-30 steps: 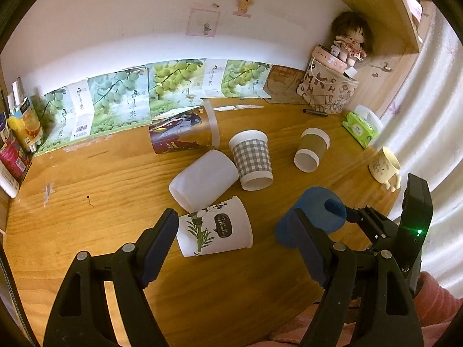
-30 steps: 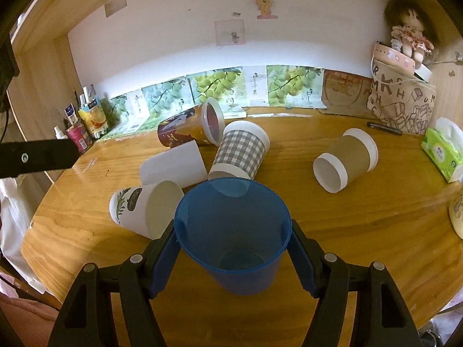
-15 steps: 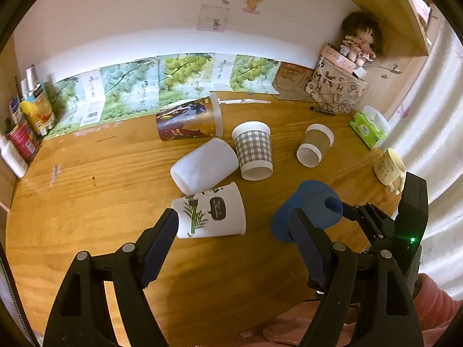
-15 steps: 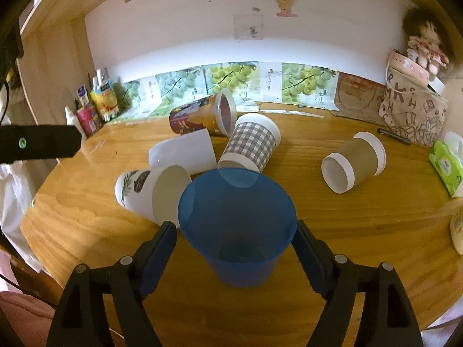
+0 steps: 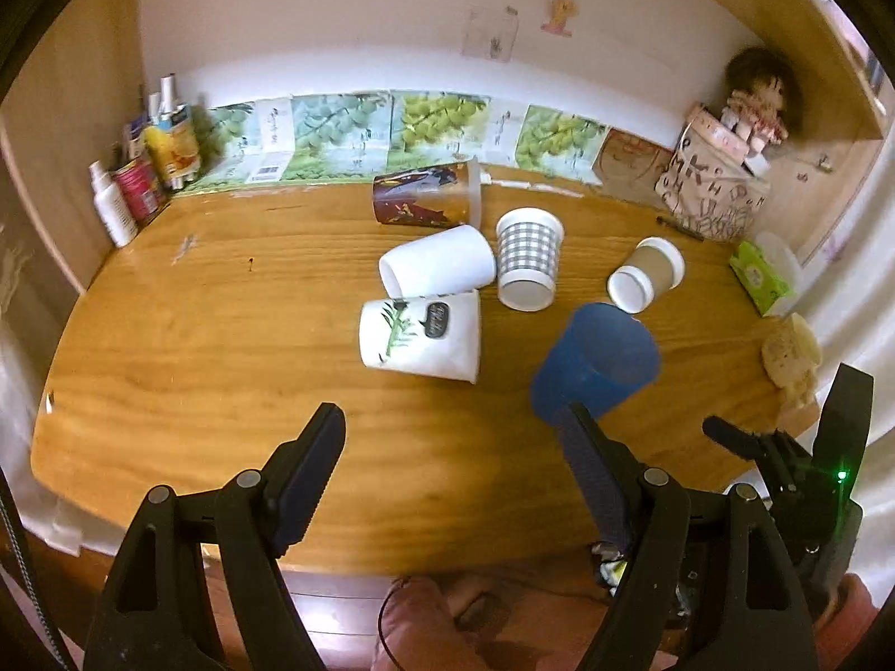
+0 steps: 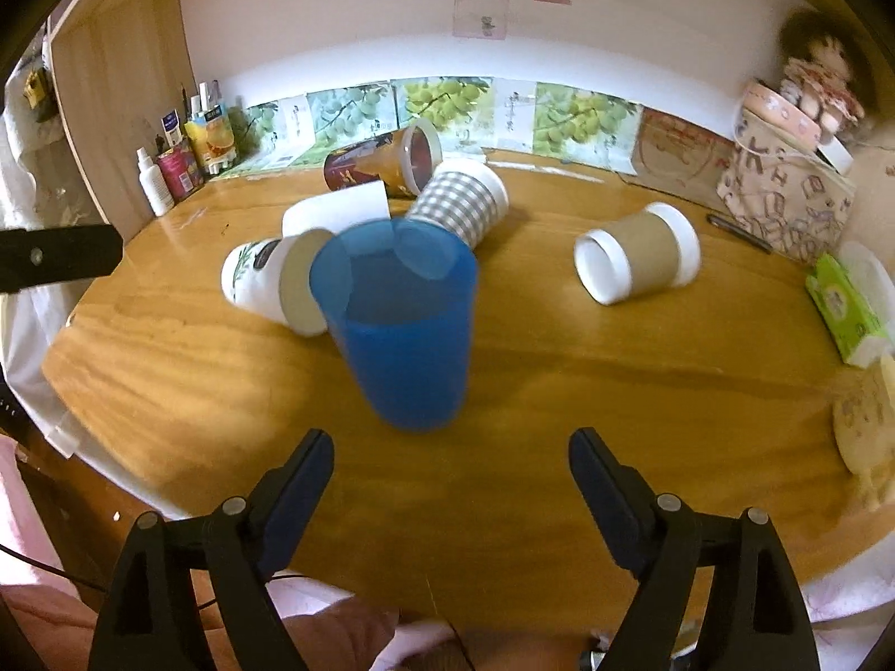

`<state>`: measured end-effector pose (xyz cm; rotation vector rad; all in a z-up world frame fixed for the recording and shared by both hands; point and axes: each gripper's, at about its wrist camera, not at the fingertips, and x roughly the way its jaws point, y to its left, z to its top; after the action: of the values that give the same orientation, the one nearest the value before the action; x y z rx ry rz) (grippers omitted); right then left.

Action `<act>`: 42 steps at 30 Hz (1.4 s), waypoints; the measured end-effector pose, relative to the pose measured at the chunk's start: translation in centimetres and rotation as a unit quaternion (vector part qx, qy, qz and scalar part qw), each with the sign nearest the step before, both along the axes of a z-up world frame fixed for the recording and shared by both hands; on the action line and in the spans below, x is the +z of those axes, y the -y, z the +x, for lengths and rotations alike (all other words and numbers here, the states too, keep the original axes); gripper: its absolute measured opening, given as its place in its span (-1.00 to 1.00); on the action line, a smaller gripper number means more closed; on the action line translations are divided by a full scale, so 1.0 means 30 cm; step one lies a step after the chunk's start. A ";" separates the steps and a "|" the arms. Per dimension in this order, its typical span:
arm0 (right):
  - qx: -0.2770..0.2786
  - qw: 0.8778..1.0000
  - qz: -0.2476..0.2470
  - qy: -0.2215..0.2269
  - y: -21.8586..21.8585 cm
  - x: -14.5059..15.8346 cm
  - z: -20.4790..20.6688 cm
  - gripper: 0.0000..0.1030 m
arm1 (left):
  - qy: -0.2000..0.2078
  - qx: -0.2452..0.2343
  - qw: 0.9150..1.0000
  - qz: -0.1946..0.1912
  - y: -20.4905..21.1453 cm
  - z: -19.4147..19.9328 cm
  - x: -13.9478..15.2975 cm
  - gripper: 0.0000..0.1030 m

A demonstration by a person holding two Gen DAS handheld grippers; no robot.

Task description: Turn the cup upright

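Blue cup [image 6: 400, 324] upright on table [image 6: 559, 380], axis vertical, just ahead of right tool [image 6: 450, 481]; both tools wide open, empty; left tool [image 5: 447, 458] farther.

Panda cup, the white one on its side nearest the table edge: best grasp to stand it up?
Grip the panda cup across its side wall, near mid-body, coming from above with fingers straddling its width. It lies on its side, mouth toward the blue cup, base to the left. The plain white cup crowds its far side, so favour the left gripper, open and nearly in line.
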<state>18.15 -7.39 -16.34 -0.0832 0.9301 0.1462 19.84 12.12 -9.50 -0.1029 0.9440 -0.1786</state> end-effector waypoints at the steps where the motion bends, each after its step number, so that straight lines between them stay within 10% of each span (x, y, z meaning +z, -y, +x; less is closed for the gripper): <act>1: -0.002 1.000 0.003 -0.005 0.018 0.010 -0.025 0.68 | 0.002 0.008 1.000 0.000 0.012 -0.027 0.003 0.59; 23: -0.032 0.993 0.107 0.046 0.138 0.443 -0.362 0.79 | 0.072 0.077 0.994 0.021 0.127 -0.337 0.264 0.77; 42: -0.037 0.991 0.085 0.101 0.099 0.507 -0.518 0.79 | 0.171 0.108 0.978 0.048 0.162 -0.491 0.337 0.99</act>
<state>2.61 -10.37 -1.13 0.0927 0.7140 0.1458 5.11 7.27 0.60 -0.0811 0.5920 0.0500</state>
